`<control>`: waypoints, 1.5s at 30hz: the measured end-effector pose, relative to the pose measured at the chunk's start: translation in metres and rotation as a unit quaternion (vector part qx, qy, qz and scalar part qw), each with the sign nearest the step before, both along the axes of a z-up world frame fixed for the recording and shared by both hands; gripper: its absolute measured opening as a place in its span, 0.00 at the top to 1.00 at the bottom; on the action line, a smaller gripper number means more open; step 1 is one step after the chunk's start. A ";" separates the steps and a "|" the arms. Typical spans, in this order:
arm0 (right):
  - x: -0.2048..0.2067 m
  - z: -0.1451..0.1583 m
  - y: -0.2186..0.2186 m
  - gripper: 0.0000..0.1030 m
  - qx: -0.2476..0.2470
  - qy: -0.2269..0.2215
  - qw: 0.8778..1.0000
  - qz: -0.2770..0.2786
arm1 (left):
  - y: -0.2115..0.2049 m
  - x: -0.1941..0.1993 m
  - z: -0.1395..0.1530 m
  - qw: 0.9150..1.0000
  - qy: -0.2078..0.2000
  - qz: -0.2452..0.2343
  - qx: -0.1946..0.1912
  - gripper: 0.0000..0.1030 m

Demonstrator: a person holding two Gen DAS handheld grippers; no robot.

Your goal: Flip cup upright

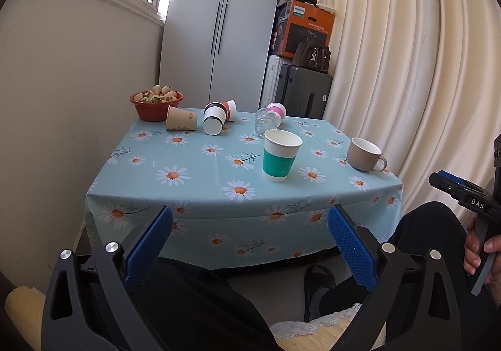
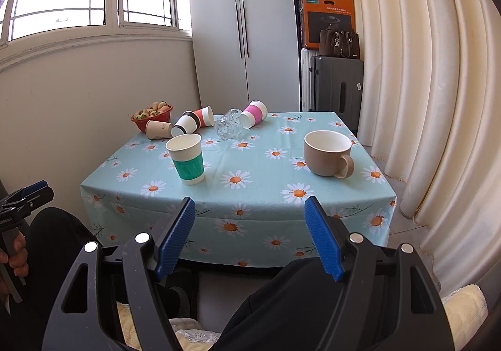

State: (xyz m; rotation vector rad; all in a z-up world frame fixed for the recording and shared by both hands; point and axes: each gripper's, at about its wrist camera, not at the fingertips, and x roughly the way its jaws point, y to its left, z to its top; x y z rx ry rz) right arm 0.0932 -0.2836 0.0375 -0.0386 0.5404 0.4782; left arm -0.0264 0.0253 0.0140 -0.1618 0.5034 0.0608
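A green-banded paper cup (image 1: 281, 155) (image 2: 187, 158) and a beige mug (image 1: 365, 154) (image 2: 328, 153) stand upright on the daisy tablecloth (image 1: 194, 163) (image 2: 250, 188). At the back, several cups lie on their sides: a tan paper cup (image 1: 181, 119) (image 2: 158, 129), a black-banded cup (image 1: 214, 119) (image 2: 185, 126), a red-banded cup (image 1: 227, 109) (image 2: 204, 116), a clear glass (image 1: 266, 122) (image 2: 227, 126) and a pink-banded cup (image 1: 277, 110) (image 2: 254, 114). My left gripper (image 1: 250, 219) and right gripper (image 2: 249, 211) are both open and empty, held below the table's front edge.
A red bowl of fruit (image 1: 156, 102) (image 2: 152, 115) sits at the back left corner. A white cabinet (image 1: 219, 22), suitcases (image 1: 303, 91) with boxes, and a cream curtain (image 1: 407, 53) stand behind and to the right. My legs are below the grippers.
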 end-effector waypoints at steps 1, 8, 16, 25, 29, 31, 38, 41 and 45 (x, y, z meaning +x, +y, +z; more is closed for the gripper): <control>0.000 0.000 0.001 0.30 -0.002 0.000 1.000 0.000 | 0.000 0.000 0.000 1.000 0.001 0.000 0.000 0.07; -0.002 -0.001 0.004 0.30 -0.007 -0.001 1.000 -0.001 | 0.000 0.001 0.000 1.000 0.002 0.004 0.001 0.07; -0.001 -0.001 0.004 0.30 -0.004 0.003 1.000 -0.008 | 0.003 0.000 -0.001 1.000 0.001 0.004 -0.006 0.07; 0.000 -0.001 0.002 0.30 -0.002 0.004 1.000 -0.009 | 0.005 -0.002 -0.001 1.000 -0.005 0.007 -0.008 0.07; 0.000 -0.001 0.001 0.30 -0.002 0.005 1.000 -0.010 | 0.006 -0.002 -0.002 1.000 -0.004 0.008 -0.012 0.07; 0.000 -0.001 0.001 0.30 -0.003 0.004 1.000 -0.010 | 0.006 -0.002 -0.001 1.000 -0.005 0.008 -0.010 0.07; 0.001 -0.002 0.000 0.30 -0.001 0.010 1.000 -0.012 | 0.007 -0.003 0.000 1.000 -0.009 0.009 -0.009 0.07; 0.001 -0.002 0.000 0.30 -0.002 0.008 1.000 -0.012 | 0.007 -0.003 0.000 1.000 -0.009 0.010 -0.010 0.07; 0.001 -0.002 -0.001 0.30 -0.001 0.009 1.000 -0.012 | 0.007 -0.003 0.000 1.000 -0.009 0.009 -0.010 0.07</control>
